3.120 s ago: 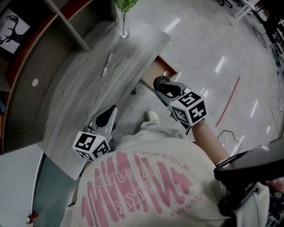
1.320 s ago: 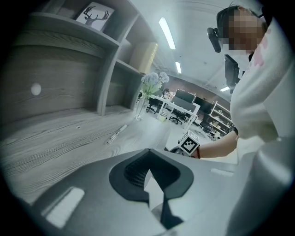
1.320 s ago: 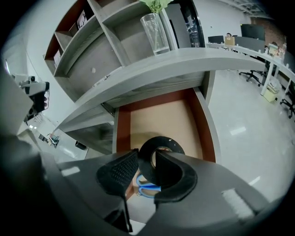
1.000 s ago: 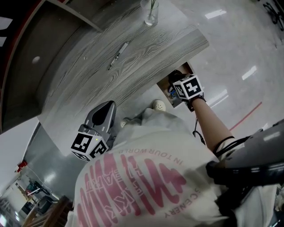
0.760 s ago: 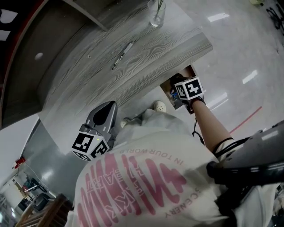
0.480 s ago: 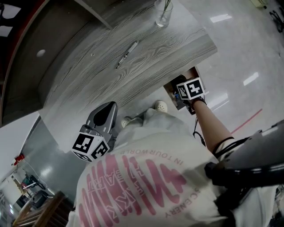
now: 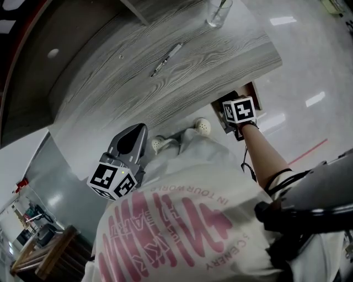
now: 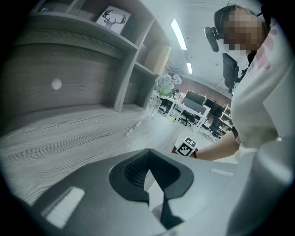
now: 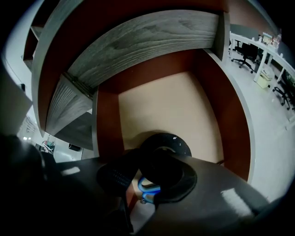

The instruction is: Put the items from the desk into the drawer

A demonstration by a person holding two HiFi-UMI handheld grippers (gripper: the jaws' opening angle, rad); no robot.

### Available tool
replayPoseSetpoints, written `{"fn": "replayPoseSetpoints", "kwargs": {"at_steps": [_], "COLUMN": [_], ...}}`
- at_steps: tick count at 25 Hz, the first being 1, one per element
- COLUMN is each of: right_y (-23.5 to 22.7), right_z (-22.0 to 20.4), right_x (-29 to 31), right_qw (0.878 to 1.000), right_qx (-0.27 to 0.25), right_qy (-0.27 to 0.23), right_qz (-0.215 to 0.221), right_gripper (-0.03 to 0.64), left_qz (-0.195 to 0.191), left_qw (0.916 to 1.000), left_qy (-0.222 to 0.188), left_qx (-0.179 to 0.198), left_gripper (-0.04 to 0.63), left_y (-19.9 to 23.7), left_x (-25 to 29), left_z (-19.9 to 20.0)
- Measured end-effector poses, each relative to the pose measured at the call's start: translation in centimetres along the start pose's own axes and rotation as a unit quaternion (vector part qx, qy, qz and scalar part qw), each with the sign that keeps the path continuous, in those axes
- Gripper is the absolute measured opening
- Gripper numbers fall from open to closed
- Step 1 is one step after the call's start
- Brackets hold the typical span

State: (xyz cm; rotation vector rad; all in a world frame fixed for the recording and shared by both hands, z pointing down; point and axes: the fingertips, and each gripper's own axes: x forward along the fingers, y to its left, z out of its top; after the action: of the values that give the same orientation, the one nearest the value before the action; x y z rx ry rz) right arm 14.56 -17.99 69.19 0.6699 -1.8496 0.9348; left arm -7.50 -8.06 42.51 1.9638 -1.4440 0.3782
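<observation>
My right gripper (image 9: 146, 171) is shut on a black roll of tape (image 9: 165, 144) and points steeply down into the open drawer (image 9: 170, 106), whose floor is pale and whose walls are red-brown. Something blue (image 9: 148, 186) shows just under the roll; I cannot tell what it is. In the head view the right gripper (image 7: 231, 102) sits at the drawer (image 7: 254, 92) under the desk's edge, its jaws hidden behind its marker cube. My left gripper (image 7: 138, 130) is shut and holds nothing, near the desk's front edge. A pen (image 7: 166, 59) lies on the grey wooden desk (image 7: 110, 82).
A glass vase (image 7: 217, 14) stands at the desk's far end, past the pen (image 8: 132, 128). Shelves (image 8: 120, 55) rise behind the desk. The person's white shoes (image 7: 203, 126) are on the floor below the desk edge, beside the drawer.
The right gripper has sunk a little further into the drawer with the roll still in it. The left gripper has hardly moved. The head camera has swung, so the desk sits higher and further right.
</observation>
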Motion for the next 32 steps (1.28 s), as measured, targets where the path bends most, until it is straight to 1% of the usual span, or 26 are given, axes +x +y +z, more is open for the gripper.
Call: {"fn": "replayPoseSetpoints", "kwargs": {"at_steps": [8, 9, 11, 15, 16, 18, 20, 22, 24, 25, 26, 28, 29, 31, 32], "right_y": [0.1, 0.2, 0.5, 1.1, 1.1, 0.7, 0.0, -0.4, -0.7, -0.8, -0.9, -1.1, -0.8, 0.6, 1.6], "right_z": [0.0, -0.1, -0.1, 0.1, 0.1, 0.2, 0.2, 0.4, 0.6, 0.8, 1.1, 2.1, 2.5, 3.3, 3.9], "right_x": [-0.1, 0.0, 0.0, 0.3, 0.1, -0.8, -1.6, -2.4, -3.5, -4.2, -5.1, -7.2, -8.3, -10.5, -11.7], "right_qw": [1.0, 1.0, 1.0, 0.999, 0.999, 0.999, 0.999, 0.999, 0.997, 0.995, 0.992, 0.984, 0.98, 0.97, 0.963], "right_qx": [-0.002, -0.003, -0.007, -0.016, -0.019, -0.025, -0.018, 0.008, 0.042, 0.062, 0.081, 0.113, 0.124, 0.144, 0.156], "right_qy": [-0.011, -0.011, -0.01, -0.022, -0.023, -0.025, -0.031, -0.046, -0.065, -0.078, -0.095, -0.137, -0.157, -0.194, -0.215], "right_qz": [0.017, 0.019, 0.024, 0.033, 0.029, 0.007, -0.008, -0.008, -0.004, -0.003, -0.004, -0.007, -0.003, 0.026, 0.046], "right_gripper": [0.118, 0.123, 0.155, 0.154, 0.158, 0.181, 0.193, 0.212, 0.215, 0.21, 0.173, 0.047, 0.006, 0.006, 0.006], "left_qz": [0.008, 0.009, 0.01, 0.01, 0.012, 0.019, 0.019, 0.004, -0.014, -0.021, -0.027, -0.04, -0.047, -0.06, -0.065], "left_qw": [0.9999, 0.9999, 0.9998, 0.9998, 0.9999, 0.9994, 0.998, 0.9975, 0.9977, 0.9977, 0.9976, 0.9968, 0.9961, 0.9942, 0.9935], "left_qy": [-0.003, -0.004, -0.005, -0.007, -0.008, -0.008, -0.008, -0.011, -0.016, -0.019, -0.024, -0.038, -0.045, -0.056, -0.061], "left_qx": [-0.008, -0.01, -0.016, -0.018, -0.01, 0.027, 0.06, 0.069, 0.064, 0.061, 0.058, 0.057, 0.06, 0.069, 0.071], "left_gripper": [0.017, 0.017, 0.017, 0.017, 0.017, 0.017, 0.017, 0.017, 0.017, 0.017, 0.017, 0.017, 0.017, 0.017, 0.017], "left_y": [-0.3, -0.5, -0.6, -1.1, -1.3, -1.6, -2.1, -2.6, -2.9, -3.0, -3.0, -3.0, -3.0, -3.2, -3.1], "left_x": [-0.3, -0.3, -0.4, -0.4, -0.4, -0.4, -0.4, -0.2, -0.1, -0.1, -0.1, -0.1, -0.2, -0.8, -1.1], "left_z": [-0.5, -0.6, -0.8, -1.2, -1.4, -1.6, -1.6, -1.4, -1.1, -0.9, -0.6, 0.0, 0.2, 0.3, 0.2]}}
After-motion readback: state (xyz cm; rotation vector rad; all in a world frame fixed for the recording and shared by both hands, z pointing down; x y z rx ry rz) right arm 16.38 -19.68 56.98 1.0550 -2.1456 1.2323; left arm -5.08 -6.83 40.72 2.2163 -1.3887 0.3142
